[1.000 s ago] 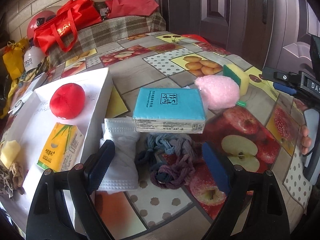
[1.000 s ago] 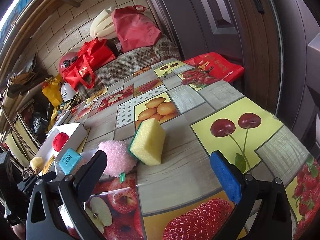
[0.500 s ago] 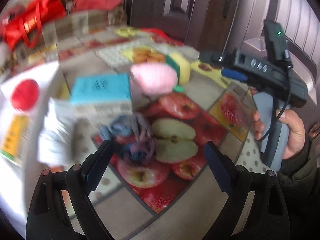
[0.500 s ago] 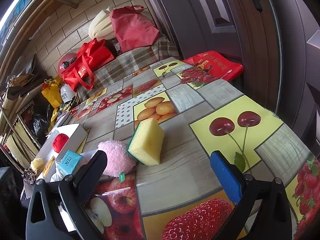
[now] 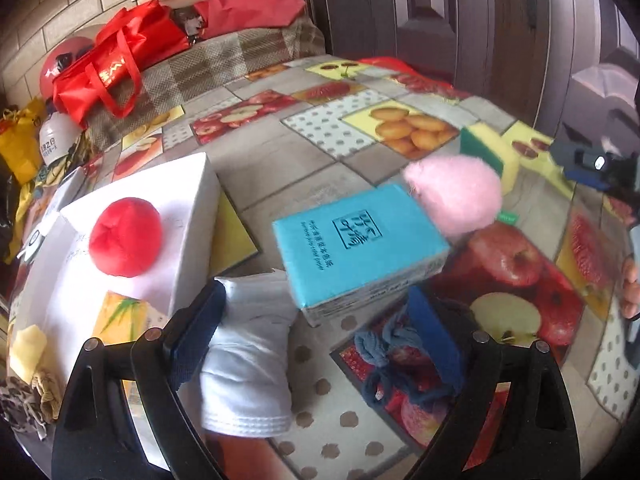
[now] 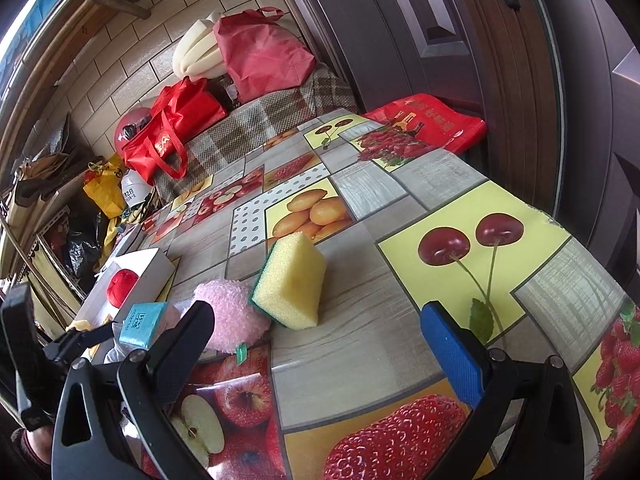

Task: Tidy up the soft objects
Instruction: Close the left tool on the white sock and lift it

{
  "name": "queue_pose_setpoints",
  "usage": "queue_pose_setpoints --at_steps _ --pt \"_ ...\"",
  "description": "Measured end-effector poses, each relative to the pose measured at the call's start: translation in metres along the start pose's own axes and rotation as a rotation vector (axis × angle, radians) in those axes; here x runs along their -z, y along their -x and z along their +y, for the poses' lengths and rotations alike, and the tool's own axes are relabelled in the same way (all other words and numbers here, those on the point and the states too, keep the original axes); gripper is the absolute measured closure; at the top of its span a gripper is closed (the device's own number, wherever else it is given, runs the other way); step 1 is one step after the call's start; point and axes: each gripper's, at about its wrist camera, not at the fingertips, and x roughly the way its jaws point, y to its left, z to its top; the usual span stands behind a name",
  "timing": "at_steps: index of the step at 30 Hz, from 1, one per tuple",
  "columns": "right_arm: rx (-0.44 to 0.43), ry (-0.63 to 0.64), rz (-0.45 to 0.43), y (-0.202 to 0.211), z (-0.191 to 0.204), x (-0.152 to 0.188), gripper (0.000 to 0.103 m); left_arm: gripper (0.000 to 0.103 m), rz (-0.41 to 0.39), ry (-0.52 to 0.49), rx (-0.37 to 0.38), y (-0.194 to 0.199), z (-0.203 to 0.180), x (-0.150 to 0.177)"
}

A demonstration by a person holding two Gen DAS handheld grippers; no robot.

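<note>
The table (image 5: 328,168), under a fruit-print oilcloth, carried everything. At its left stood the white box (image 5: 192,200), already holding a red plush ball (image 5: 126,236), a yellow tissue pack (image 5: 120,316) and a pale sponge piece (image 5: 26,344).

Compared with half a second earlier, when the left view was blurred and swung toward the person's other hand, it had come back over the pile beside the box and looked much as it did 1 second ago, only closer and rolled slightly. I judged this meant the left side had settled on its next pick, with at least 5 soft items unsorted outside the box. The right view had not changed.

The blue tissue pack (image 5: 360,244) lay just right of the box, partly over the white face mask (image 5: 248,344). The pink fluffy pad (image 5: 456,196) touched its far corner, and the yellow-green sponge (image 6: 292,284) stood just beyond. The knotted blue-purple rope (image 5: 384,352) lay nearest.

The left gripper (image 5: 316,332) was spread wide, pinching nothing, its left pad over the mask and right pad over the rope. The right gripper (image 6: 320,344) was likewise spread and empty.

The blue pack bore large Chinese characters and small print I could not read; a green tag (image 6: 240,351) hung by the pink pad.
</note>
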Motion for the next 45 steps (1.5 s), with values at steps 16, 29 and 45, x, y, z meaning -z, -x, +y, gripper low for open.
queue_pose_setpoints --at_steps 16,29,45 --pt "-0.002 -0.019 0.008 0.0 -0.002 0.002 0.0 0.008 -0.044 0.048 0.191 0.055 -0.024 0.032" --pt "0.003 -0.025 0.018 0.0 -0.004 0.0 0.0 0.009 0.066 0.009 0.102 0.026 -0.028 0.036" --pt "-0.32 0.522 0.174 0.047 0.089 0.063 0.01 0.07 -0.033 0.096 0.214 0.046 0.0 0.043"
